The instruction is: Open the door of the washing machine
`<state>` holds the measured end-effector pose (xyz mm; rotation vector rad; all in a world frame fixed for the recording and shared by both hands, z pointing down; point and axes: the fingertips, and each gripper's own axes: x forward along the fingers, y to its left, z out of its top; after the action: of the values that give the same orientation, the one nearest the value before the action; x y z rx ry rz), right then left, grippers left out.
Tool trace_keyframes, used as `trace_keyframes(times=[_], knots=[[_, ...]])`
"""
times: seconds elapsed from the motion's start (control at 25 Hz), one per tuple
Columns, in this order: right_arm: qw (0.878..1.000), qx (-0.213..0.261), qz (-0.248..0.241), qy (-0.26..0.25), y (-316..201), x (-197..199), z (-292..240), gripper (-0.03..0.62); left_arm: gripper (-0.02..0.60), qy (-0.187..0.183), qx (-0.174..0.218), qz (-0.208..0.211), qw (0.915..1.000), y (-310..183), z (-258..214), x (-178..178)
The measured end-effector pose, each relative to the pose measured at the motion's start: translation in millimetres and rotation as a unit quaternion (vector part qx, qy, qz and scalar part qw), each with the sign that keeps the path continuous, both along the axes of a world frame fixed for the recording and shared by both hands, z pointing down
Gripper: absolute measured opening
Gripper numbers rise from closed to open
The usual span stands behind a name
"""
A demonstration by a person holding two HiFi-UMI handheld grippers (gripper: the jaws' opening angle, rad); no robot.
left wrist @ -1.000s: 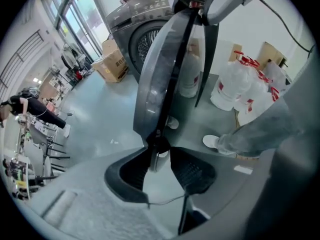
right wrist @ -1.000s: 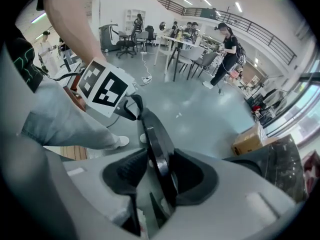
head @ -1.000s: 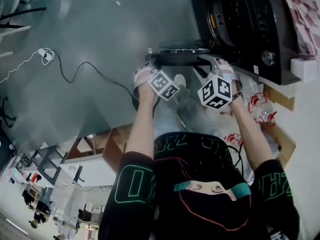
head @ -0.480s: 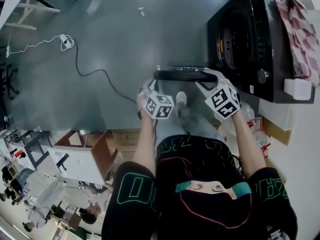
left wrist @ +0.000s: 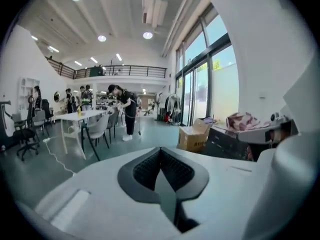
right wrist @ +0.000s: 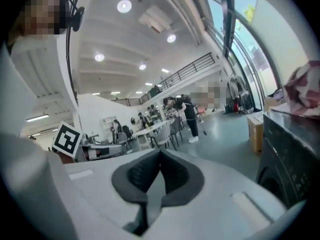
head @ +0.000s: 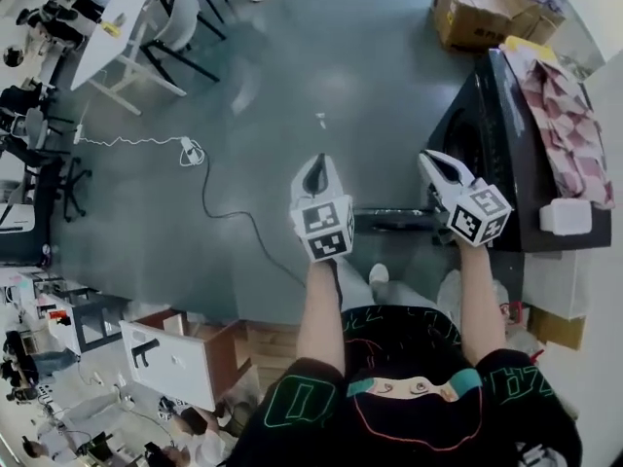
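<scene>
2 claws (head: 315, 166) (head: 436, 161) shut, 1 washer door (head: 394, 221) open

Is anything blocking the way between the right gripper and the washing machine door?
Nothing visible does. The right gripper, shut and empty, is held in open air near the door, which already stands swung out from the washer.
</scene>
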<state>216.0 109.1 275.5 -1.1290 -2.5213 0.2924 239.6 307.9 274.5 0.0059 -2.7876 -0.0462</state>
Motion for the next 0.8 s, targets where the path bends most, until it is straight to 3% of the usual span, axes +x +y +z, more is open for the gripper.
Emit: trace_keyframes(times=[0.08,0.16,0.28,0.36,0.8], knots=[[0.998,-0.031,0.045,-0.016,-9.9,-17.6,-36.1,0.003,0.011,-0.048,-0.007,0.012,0.9988,-10.7,-52.8,-22.6],[0.995,-0.032,0.084,-0.038,-20.4,-25.6,-66.9,0.003,0.011,-0.09,0.026,0.014,0.9955,-24.8,-93.3,-24.2],[0.986,0.064,0.121,-0.09,-38.6,-36.3,-84.1,0.003,0.011,-0.117,0.078,0.014,0.99,-46.7,-110.6,-11.4],[0.979,0.097,0.14,-0.109,-52.9,-38.7,-88.2,0.003,0.011,-0.118,0.055,0.014,0.9914,-51.9,-108.1,-6.9],[0.97,0.081,0.153,-0.168,-72.4,-41.2,-125.4,0.003,0.011,-0.164,-0.051,-0.003,0.9852,-42.3,-151.9,-15.6]])
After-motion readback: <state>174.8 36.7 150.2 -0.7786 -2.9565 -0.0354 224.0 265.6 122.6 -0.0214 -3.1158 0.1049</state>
